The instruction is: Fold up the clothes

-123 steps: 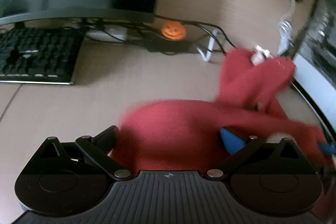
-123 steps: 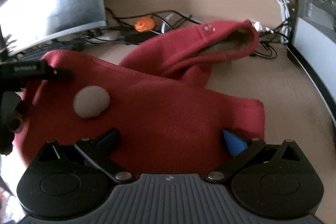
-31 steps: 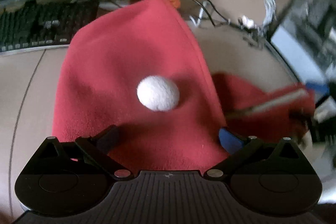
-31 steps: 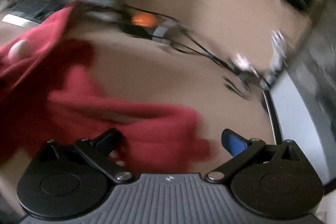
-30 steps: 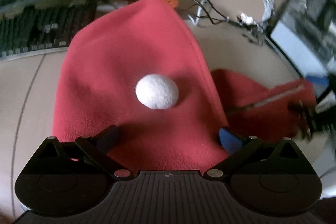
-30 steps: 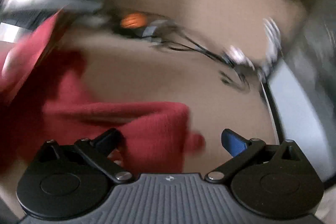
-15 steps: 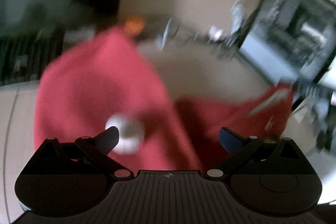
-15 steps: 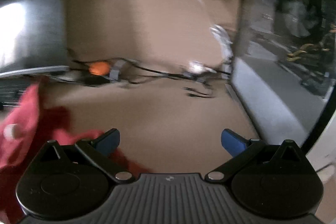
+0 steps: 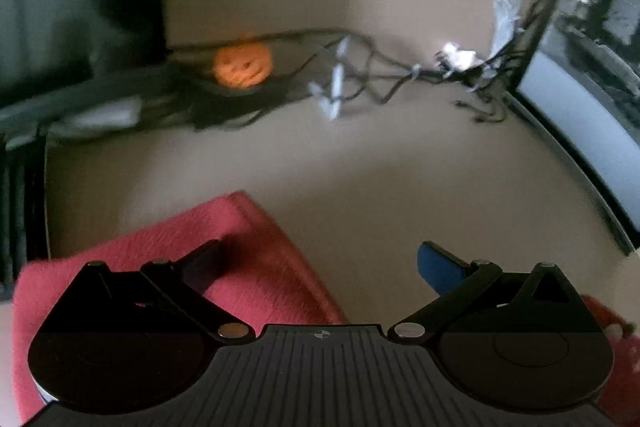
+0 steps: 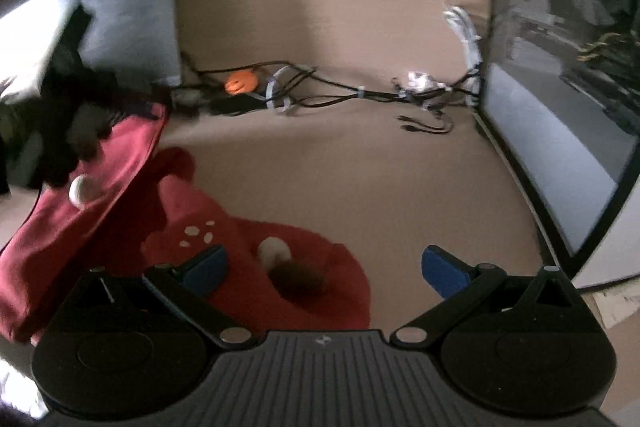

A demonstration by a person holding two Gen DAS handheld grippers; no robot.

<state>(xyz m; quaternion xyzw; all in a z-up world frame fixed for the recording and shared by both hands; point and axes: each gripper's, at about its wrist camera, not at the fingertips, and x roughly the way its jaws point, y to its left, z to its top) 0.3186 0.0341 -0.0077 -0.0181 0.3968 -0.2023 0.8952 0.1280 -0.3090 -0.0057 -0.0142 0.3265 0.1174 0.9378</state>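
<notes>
Left wrist view: my left gripper [image 9: 320,267] is hanging with its jaws spread wide, gripping nothing. The red garment [image 9: 256,267] is lying under my left finger, its folded corner pointing forward just ahead of that fingertip and its right edge running back toward my palm. Ahead and under my right finger the tan desk [image 9: 400,179] is lying bare as far as the tangled cables [image 9: 360,83] and the orange pumpkin [image 9: 242,65] at the far edge.

Right wrist view: my right gripper [image 10: 324,265] is also hovering released, fingers wide apart. The red garment [image 10: 240,267] is sitting low between my fingers and trailing off to my left, white pom-pom [image 10: 82,189] on the raised part. Forward and right, open desk is stretching to the monitor [image 10: 568,131].
</notes>
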